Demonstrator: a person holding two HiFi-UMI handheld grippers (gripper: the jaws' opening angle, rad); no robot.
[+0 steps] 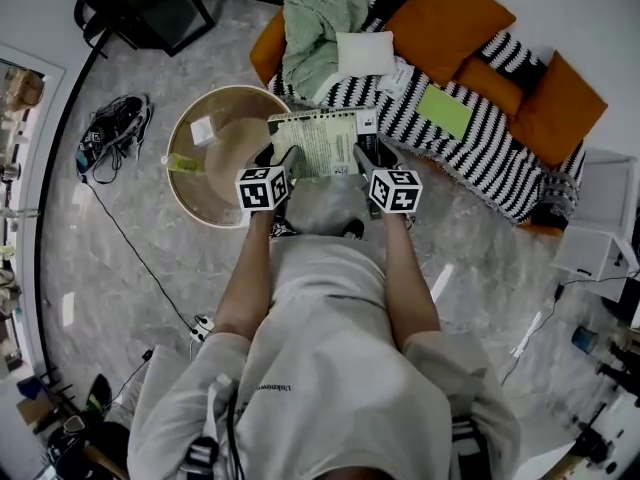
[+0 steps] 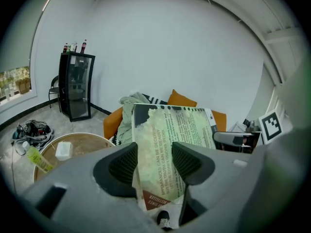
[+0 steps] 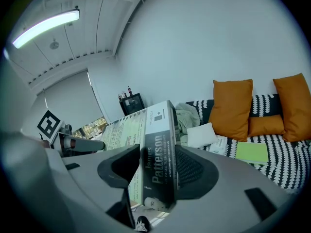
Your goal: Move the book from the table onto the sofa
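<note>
Jaws tight around the book (image 2: 163,130)

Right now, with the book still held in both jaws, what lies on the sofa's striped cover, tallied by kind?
Orange cushions: 3
White pillow: 1
Pale green blanket: 1
Flat lime-green item: 1
White printed item: 1
Total on the sofa: 7
</note>
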